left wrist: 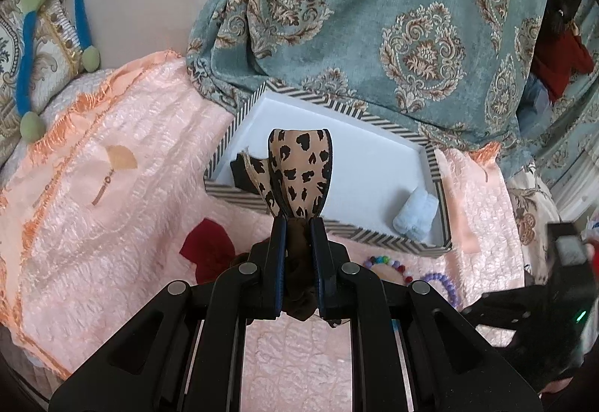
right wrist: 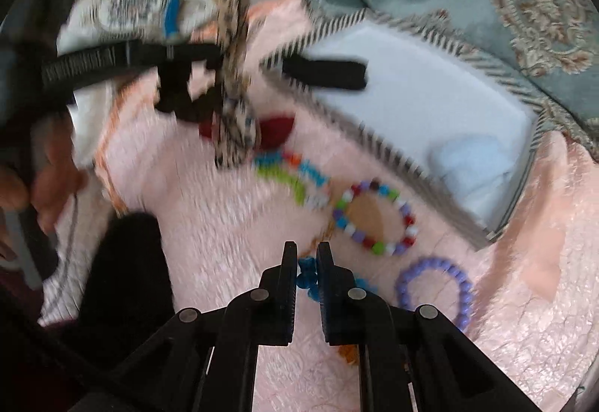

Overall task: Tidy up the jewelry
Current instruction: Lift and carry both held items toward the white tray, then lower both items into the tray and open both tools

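left gripper (left wrist: 298,221) clamps leopard-print scrunchie (left wrist: 299,172) above striped box (left wrist: 438,164) | right gripper (right wrist: 307,254) pinches blue bead bracelet (right wrist: 307,275) on pink blanket (right wrist: 209,224) | risk: blurred, fast right swing could fling beads

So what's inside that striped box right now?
The box holds a fluffy pale blue item in one corner and a black piece in another. The leopard bow held by the left gripper hides part of the floor.
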{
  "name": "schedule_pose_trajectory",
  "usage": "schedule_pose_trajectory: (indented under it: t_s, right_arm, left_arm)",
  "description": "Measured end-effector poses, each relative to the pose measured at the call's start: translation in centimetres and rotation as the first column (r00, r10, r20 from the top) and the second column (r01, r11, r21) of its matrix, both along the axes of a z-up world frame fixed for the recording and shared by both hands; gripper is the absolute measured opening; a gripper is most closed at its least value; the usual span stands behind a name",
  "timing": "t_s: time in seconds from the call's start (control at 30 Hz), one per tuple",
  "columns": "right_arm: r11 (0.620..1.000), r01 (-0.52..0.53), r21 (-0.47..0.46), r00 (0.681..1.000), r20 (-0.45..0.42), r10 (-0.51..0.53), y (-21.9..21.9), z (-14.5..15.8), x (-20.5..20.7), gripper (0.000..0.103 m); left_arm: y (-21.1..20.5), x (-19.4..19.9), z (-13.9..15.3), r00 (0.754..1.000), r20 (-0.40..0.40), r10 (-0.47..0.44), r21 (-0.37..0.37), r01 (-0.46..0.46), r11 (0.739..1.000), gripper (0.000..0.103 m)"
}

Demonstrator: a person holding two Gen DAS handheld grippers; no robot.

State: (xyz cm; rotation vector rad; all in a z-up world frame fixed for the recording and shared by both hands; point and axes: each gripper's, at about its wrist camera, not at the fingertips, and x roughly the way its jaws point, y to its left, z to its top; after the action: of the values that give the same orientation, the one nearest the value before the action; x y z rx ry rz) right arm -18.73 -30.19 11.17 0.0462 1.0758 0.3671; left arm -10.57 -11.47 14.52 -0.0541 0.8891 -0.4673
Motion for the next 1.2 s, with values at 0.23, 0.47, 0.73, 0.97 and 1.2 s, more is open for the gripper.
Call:
schedule_pose_trajectory:
  t_s: [0.23, 0.47, 0.73, 0.97, 1.2]
  right_arm:
    - [0.999, 0.03, -0.015, 0.999, 0.039, -0.029, -0.5, 1.9, 1.5, 0.009]
    - [0.995, 0.096, 0.001, 0.992, 0.083, -0.096, -1.3, 3.3, 4.5, 0.01]
    - [0.981, 0.19, 0.051, 0.976, 0.1, -0.194, -3.0, 3.2, 9.3, 0.01]
    - [0.963, 0.258, 0.074, 0.966, -0.003, -0.258, -5.0, -2.0, 14.0, 0.01]
    - [0.947, 0.319, 0.023, 0.946, -0.074, -0.317, -6.9, -5.4, 16.5, 0.01]
  left_arm:
    - [-1.1, 1.0, 0.8, 1.0, 0.017, -0.008, 0.006, 0.008, 1.0, 0.012]
    - [-2.3, 1.7, 0.8, 1.0, 0.005, -0.019, -0.001, 0.019, 1.0, 0.012]
    - [-5.1, 5.1, 0.9, 1.0, -0.001, -0.002, -0.032, 0.002, 0.999, 0.012]
    - [-7.8, 8.9, -4.4, 0.997, -0.073, 0.035, 0.052, -0.031, 0.998, 0.012]
    - [-8.4, 10.4, -7.7, 0.992, -0.112, 0.053, 0.089, -0.043, 0.995, 0.016]
